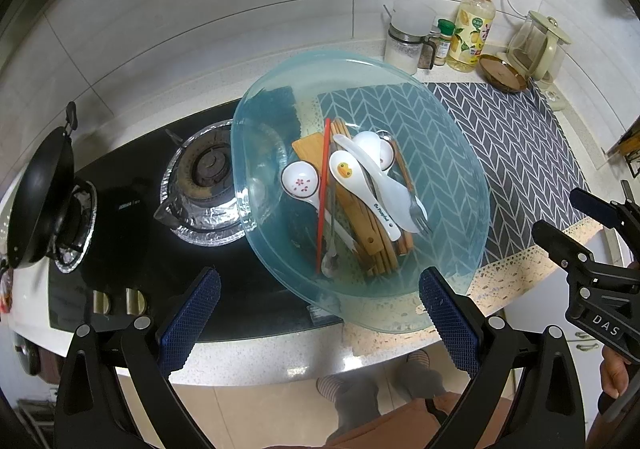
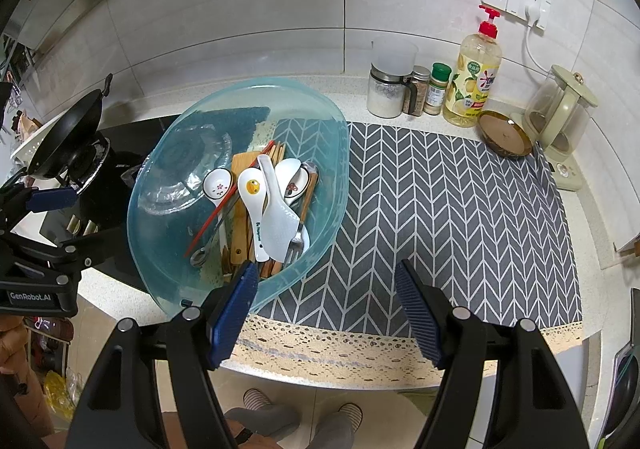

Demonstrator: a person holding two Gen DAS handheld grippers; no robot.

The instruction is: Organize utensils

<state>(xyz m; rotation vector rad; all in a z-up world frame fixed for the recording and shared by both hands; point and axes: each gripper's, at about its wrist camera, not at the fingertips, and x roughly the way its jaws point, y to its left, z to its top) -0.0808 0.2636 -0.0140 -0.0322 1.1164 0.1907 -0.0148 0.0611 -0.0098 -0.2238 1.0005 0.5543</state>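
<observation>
A clear blue plastic basin (image 1: 448, 257) (image 2: 160, 249) sits on the counter, half over the stove. It holds a pile of utensils: white ceramic spoons (image 1: 362, 189) (image 2: 252, 205), a white rice paddle (image 1: 384, 189) (image 2: 278, 225), a metal fork (image 1: 418, 215) (image 2: 294, 245), wooden spatulas and chopsticks (image 1: 376, 249) (image 2: 238, 225), red chopsticks (image 1: 323, 193) (image 2: 212, 217) and a metal spoon (image 1: 330, 261) (image 2: 199, 257). My left gripper (image 1: 320, 309) is open at the basin's near edge. My right gripper (image 2: 324, 313) is open at the basin's right near rim, above the mat.
A grey herringbone mat (image 2: 460, 217) covers the counter to the right. At the back stand a canister (image 2: 386, 89), spice jars (image 2: 436, 89), a soap bottle (image 2: 474, 81), a brown dish (image 2: 506, 133) and a kettle (image 2: 560, 117). A black wok (image 1: 40, 193) sits on the stove (image 1: 208, 169).
</observation>
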